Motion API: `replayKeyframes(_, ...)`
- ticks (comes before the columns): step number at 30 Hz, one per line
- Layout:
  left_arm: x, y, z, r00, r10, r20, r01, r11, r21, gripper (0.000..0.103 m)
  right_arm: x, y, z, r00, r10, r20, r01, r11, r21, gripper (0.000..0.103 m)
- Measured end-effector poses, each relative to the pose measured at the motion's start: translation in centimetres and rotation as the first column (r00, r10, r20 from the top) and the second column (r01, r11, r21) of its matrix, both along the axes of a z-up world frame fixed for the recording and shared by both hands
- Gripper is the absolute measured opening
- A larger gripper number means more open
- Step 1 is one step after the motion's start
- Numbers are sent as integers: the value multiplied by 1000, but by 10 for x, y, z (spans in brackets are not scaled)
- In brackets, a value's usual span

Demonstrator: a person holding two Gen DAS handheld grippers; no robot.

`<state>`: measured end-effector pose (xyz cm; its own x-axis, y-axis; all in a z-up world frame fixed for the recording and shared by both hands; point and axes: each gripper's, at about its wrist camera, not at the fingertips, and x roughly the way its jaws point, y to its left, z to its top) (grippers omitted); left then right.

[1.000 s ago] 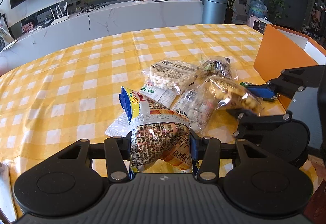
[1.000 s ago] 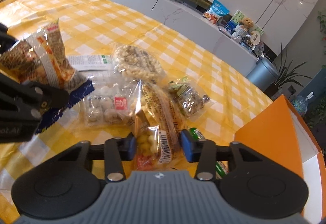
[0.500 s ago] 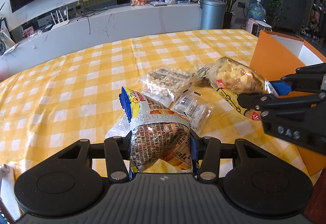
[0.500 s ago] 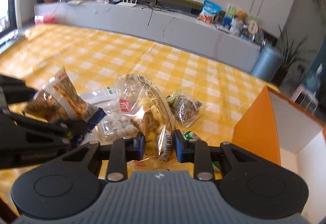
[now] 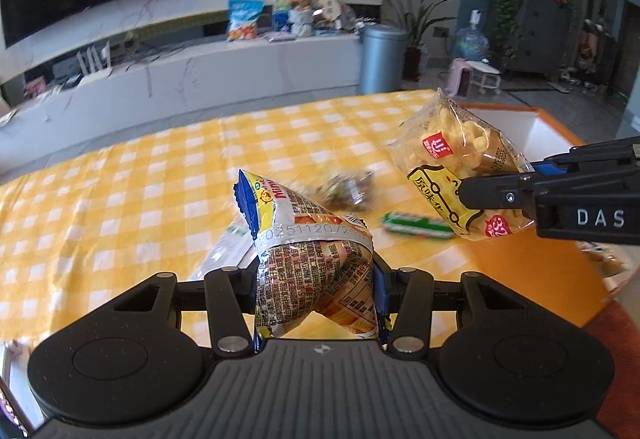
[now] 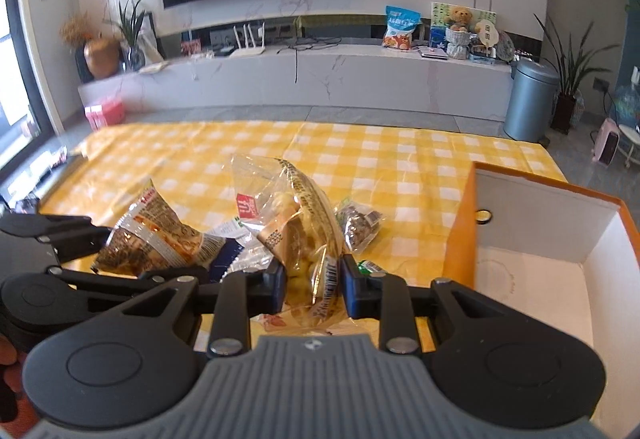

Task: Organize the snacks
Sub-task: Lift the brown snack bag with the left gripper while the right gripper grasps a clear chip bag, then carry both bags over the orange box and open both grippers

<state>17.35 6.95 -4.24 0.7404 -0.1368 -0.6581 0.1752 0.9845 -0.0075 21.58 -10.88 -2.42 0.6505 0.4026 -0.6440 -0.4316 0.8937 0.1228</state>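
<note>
A crinkled foil snack bag [image 5: 316, 271], printed with small text and sealed by a blue serrated edge, is clamped in the left gripper [image 5: 316, 291], its long axis upright above the yellow checked tablecloth [image 5: 120, 199]. A glossy clear bag of pale puffs [image 6: 304, 239] is pinched in the right gripper [image 6: 312, 287], long axis along the fingers, just left of the orange box [image 6: 460, 231], whose inside is smooth and white.
</note>
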Motion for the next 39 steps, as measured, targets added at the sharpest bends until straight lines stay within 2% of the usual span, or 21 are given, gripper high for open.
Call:
replayKeyframes(6, -3, -34, 26, 995, -87, 54, 87, 996, 6, 55, -15, -43, 25, 999, -45, 23, 44, 997, 65, 25)
replayKeyframes(15, 9, -98, 51, 962, -255, 96, 253, 967, 28, 55, -27, -110, 38, 977, -198, 78, 197, 980, 20, 25)
replayKeyframes(21, 30, -148, 53, 912, -403, 75, 400, 915, 55, 55, -22, -151, 33, 965, -261, 33, 261, 965, -7, 25)
replayKeyframes(28, 59, -184, 36, 864, -503, 2, 499, 858, 122, 55, -8, -180, 21, 953, -304, -22, 302, 952, -52, 25)
replayKeyframes(39, 78, -212, -10, 780, -600, -176, 626, 743, 237, 55, 21, -187, -15, 956, -251, -155, 232, 964, -131, 25)
